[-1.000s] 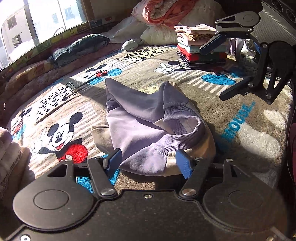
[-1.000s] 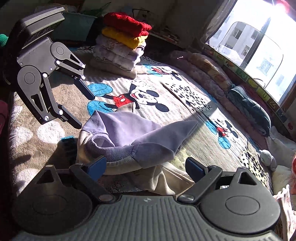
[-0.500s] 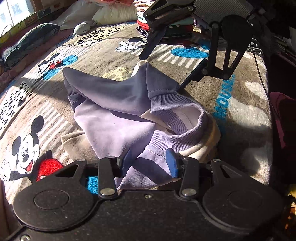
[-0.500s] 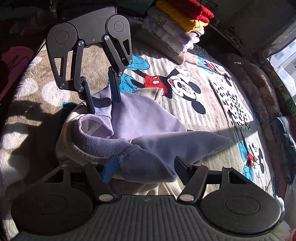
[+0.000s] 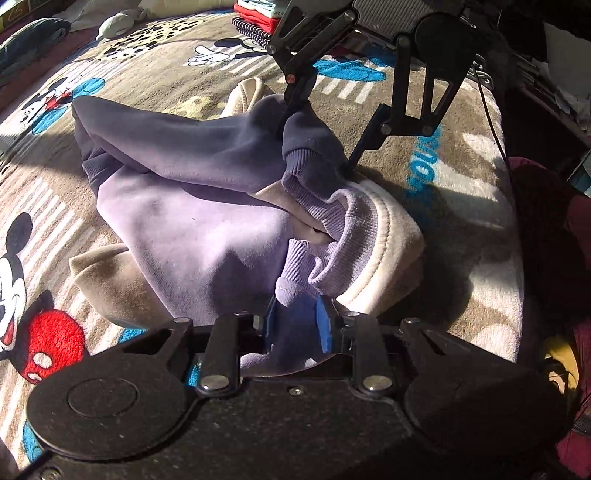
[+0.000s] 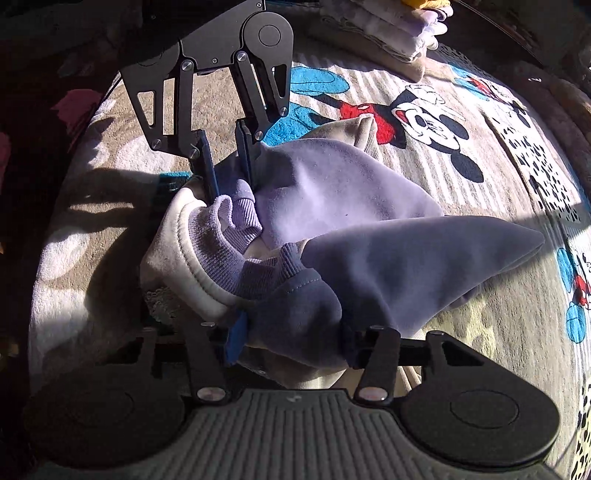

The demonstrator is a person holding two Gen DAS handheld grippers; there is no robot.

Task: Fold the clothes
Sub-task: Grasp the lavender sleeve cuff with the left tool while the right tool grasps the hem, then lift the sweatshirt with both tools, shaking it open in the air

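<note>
Both grippers' fingers (image 5: 325, 325) nearly closed, pinching lilac sweatshirt (image 5: 192, 236) ribbing

Folded stack (image 6: 388, 33) cropped at top

Lilac sweatshirt (image 5: 192, 236), ribbed at the cuffs, darker violet where shadow falls; cream garment (image 5: 388, 236) showing beneath. Tan blanket (image 5: 177, 62) printed with cartoon mice in black, white and red, bright blue patches, white stripes, blue lettering. Blue pads (image 5: 325, 325) on black gripper fingers. Far off, striped, red and pale green folded clothes (image 5: 255, 18).
</note>
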